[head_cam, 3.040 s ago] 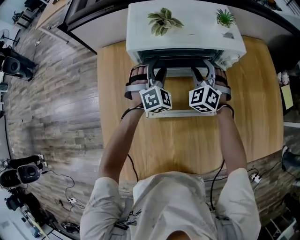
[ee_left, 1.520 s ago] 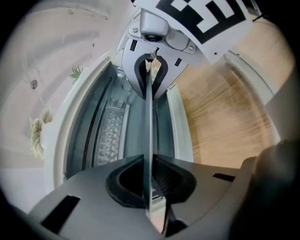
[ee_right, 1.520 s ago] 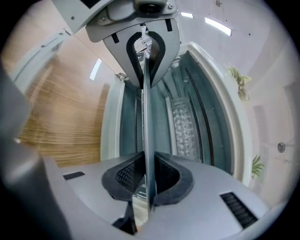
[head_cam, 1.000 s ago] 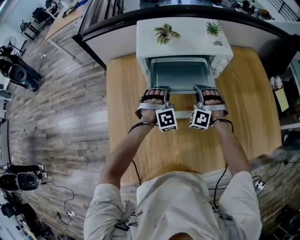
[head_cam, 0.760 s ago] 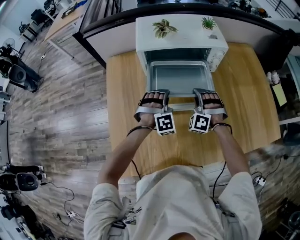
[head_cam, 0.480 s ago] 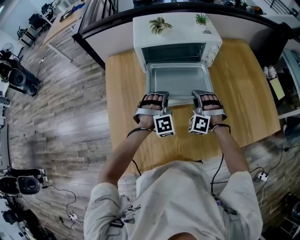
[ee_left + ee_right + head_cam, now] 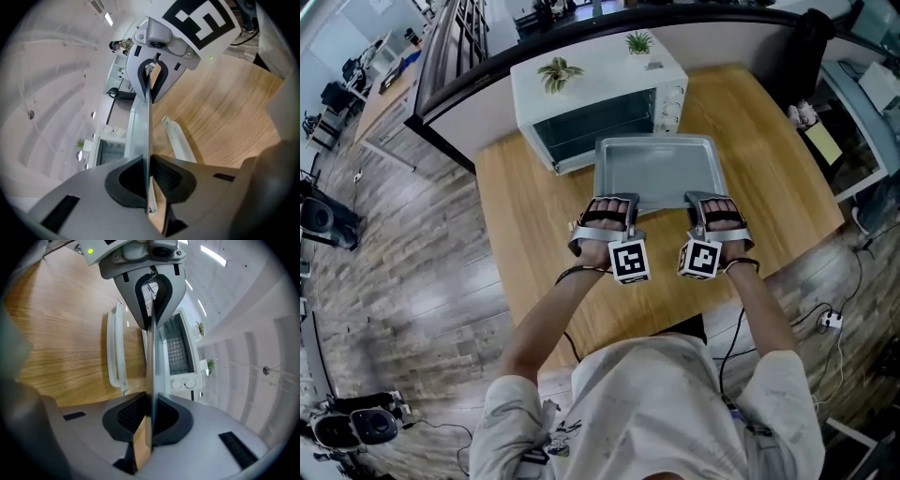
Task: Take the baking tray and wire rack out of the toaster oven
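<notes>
The baking tray point(image 7: 656, 169) was sliding out of the toaster oven point(image 7: 595, 89) a moment ago, its far part still inside the cavity. Now it is fully withdrawn, carried above the table point(image 7: 525, 244) with its far rim just in front of the oven mouth. That looks like the first half of the task nearly done: the tray only needs setting down.

The left tongs point(image 7: 612, 202) and the right tongs point(image 7: 710, 201) are both narrow, each clamped on the tray's thin near rim, the left one toward its left corner and the right one toward its right. Both gripper views show the rim edge-on between the pads.

The tray is held about level, open side up, with its long axis running left to right and its short sides pointing near to far.

A grid inside the cavity, probably the wire rack point(image 7: 177, 353), is still to come out.
</notes>
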Tool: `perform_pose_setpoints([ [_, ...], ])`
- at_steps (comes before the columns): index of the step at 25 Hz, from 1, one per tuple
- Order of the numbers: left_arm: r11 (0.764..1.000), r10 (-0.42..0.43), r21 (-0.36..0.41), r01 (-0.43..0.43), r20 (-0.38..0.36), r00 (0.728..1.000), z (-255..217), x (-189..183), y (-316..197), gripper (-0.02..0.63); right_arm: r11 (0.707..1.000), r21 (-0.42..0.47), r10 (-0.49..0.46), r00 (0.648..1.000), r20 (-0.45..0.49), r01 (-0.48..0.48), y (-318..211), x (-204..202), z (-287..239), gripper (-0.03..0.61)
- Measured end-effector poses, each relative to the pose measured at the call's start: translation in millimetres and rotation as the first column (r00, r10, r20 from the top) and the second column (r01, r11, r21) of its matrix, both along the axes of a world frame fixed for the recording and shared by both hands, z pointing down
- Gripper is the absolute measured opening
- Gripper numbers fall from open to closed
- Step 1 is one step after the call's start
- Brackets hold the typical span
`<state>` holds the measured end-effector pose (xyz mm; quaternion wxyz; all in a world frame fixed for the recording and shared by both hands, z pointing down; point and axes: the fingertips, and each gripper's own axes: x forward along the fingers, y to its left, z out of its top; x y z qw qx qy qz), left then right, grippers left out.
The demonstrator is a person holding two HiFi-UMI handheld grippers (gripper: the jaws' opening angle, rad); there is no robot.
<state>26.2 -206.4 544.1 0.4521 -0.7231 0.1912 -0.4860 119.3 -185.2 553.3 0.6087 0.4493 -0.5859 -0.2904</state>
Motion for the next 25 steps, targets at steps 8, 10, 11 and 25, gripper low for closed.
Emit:
perform_pose_setpoints([
  [8, 0.978, 0.209, 0.003, -0.209, 0.009, 0.978, 7, 102, 25, 0.051, 0.977, -0.023, 0.213, 0.977, -0.002, -0.213, 47, 95, 7, 0.051],
  [10, 0.965, 0.263, -0.02, -0.263, 0.005, 0.965, 11, 127, 40, 0.051, 0.963, -0.037, 0.267, 0.964, 0.0, -0.267, 66, 119, 10, 0.051],
  [11, 0.959, 0.282, -0.044, -0.282, -0.003, 0.959, 13, 139, 48, 0.051, 0.957, -0.042, 0.287, 0.958, 0.0, -0.287, 73, 129, 11, 0.051],
  [25, 0.899, 0.424, -0.138, -0.416, 0.036, 0.905, 57, 229, 98, 0.051, 0.888, -0.15, 0.442, 0.897, 0.024, -0.434, 138, 210, 56, 0.051],
])
